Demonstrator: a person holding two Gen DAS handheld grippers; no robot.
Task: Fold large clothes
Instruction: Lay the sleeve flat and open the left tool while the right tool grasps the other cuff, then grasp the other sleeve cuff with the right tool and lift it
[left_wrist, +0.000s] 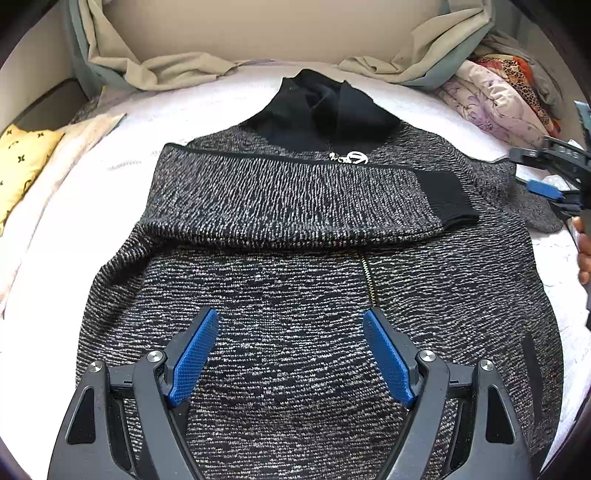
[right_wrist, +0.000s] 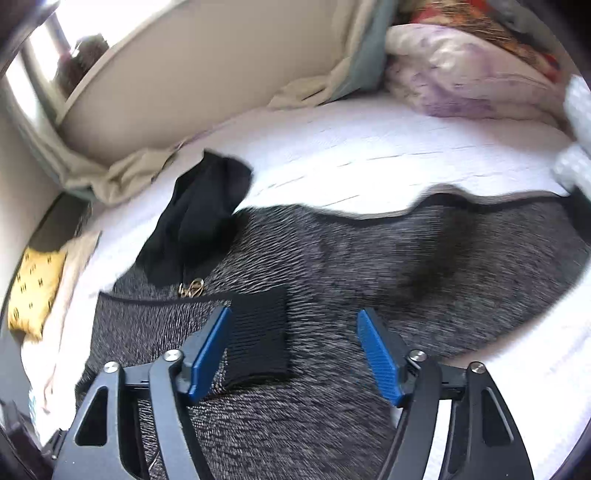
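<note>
A grey-and-black knit zip jacket (left_wrist: 295, 288) lies flat on the white bed, its black collar (left_wrist: 325, 107) at the far end. One sleeve (left_wrist: 280, 199) is folded across the chest and ends in a black cuff (left_wrist: 447, 199). My left gripper (left_wrist: 291, 315) hovers open over the jacket's lower body, holding nothing. My right gripper (right_wrist: 294, 312) is open above the jacket (right_wrist: 369, 266), with the cuff (right_wrist: 258, 332) beside its left finger and not pinched. The other sleeve (right_wrist: 480, 240) stretches out to the right. The right gripper (left_wrist: 528, 170) also shows at the left wrist view's right edge.
White bedsheet (left_wrist: 221, 107) surrounds the jacket. Crumpled beige cloth (left_wrist: 177, 70) lies along the headboard. A pile of floral quilts (left_wrist: 495, 99) sits at the far right, and a yellow patterned pillow (left_wrist: 22, 162) at the left. A person's hand (left_wrist: 583, 254) shows at the right edge.
</note>
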